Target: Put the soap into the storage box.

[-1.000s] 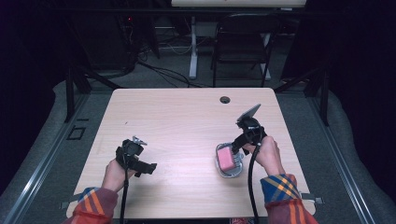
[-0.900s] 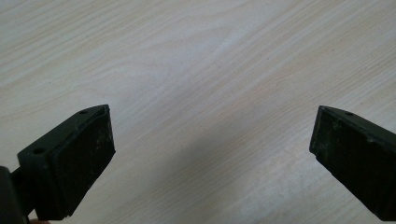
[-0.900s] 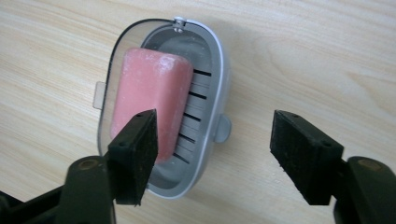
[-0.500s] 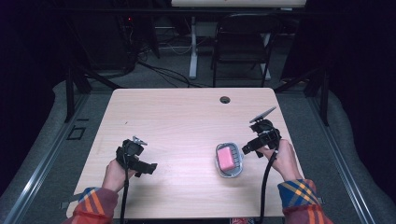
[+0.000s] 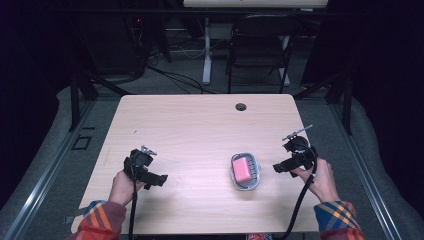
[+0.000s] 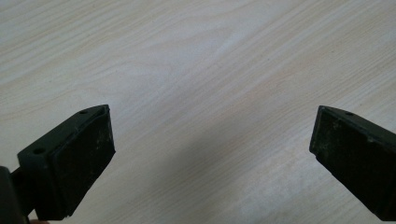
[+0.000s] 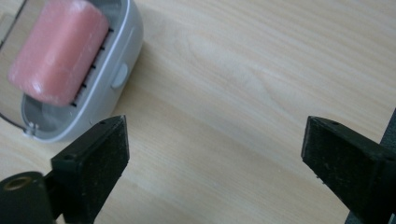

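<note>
A pink bar of soap (image 5: 243,170) (image 7: 58,51) lies in a grey soap dish (image 5: 252,184) (image 7: 122,56) on the wooden table (image 5: 200,130), right of the middle. My right gripper (image 5: 275,168) (image 7: 215,158) sits just right of the dish, apart from it; its jaws have just been opening and stand wide with nothing between them. My left gripper (image 5: 163,179) (image 6: 212,149) rests over bare wood at the front left, open and empty.
A round cable hole (image 5: 241,106) sits near the table's far edge. A black chair (image 5: 257,47) and a desk leg (image 5: 206,50) stand behind the table. Cables (image 5: 300,207) trail from both grippers toward the front edge.
My right gripper has let go of the soap dish and drawn away to the right, its jaws opening. The dish with the soap stays on the table. The left hand has kept still.
</note>
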Tool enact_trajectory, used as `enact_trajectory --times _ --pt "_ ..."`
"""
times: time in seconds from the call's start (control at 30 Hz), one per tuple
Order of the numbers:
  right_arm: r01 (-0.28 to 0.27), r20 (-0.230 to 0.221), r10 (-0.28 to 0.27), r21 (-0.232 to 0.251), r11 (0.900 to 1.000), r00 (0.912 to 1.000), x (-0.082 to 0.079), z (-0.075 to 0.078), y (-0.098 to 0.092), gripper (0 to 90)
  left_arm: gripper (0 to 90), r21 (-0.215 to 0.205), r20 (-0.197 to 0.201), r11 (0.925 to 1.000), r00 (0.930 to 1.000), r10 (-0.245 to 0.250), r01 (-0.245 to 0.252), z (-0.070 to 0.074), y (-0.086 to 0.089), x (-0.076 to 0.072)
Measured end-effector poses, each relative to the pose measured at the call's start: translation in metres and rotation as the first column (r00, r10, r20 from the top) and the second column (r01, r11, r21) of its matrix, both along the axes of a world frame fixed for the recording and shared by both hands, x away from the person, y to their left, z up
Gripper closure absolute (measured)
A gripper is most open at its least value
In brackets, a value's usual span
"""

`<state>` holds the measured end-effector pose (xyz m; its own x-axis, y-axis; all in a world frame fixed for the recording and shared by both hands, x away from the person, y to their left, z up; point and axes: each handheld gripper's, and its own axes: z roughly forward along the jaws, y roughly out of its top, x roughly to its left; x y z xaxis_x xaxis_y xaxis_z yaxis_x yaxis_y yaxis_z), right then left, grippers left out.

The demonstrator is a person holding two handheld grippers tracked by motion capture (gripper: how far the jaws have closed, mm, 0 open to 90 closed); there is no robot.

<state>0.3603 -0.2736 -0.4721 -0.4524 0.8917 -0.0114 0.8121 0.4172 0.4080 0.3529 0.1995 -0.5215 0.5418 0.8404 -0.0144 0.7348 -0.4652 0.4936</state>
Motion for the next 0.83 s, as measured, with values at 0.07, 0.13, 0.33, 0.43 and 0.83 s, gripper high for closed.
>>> enact_trajectory --times 0.07,0.13,0.33,0.43,0.83 --pt "-0.002 -0.020 0.001 -0.007 1.000 0.9998 -0.006 -0.005 -0.007 3.9 0.0 -0.001 0.000 1.0000 1.0000 0.001 -0.001 0.000 0.000 0.000" --pt "-0.002 -0.025 0.002 -0.009 1.000 0.9997 -0.008 -0.007 -0.010 3.3 0.0 -0.001 0.000 1.0000 1.0000 0.000 0.000 0.000 0.000 0.000" --pt "0.029 -0.041 -0.029 -0.010 1.000 0.9987 -0.021 -0.019 -0.027 2.4 0.0 0.003 0.005 1.0000 1.0000 -0.002 0.002 0.000 -0.001 0.000" --pt "0.042 -0.021 -0.042 -0.014 0.999 0.9989 -0.029 -0.026 -0.034 2.3 0.0 0.005 0.000 0.9999 1.0000 -0.009 0.009 0.000 -0.001 0.000" --pt "-0.038 -0.001 0.038 -0.028 0.999 0.9993 -0.043 -0.046 -0.044 6.5 0.0 0.004 0.002 0.9998 0.9998 -0.020 0.020 -0.001 -0.003 0.000"
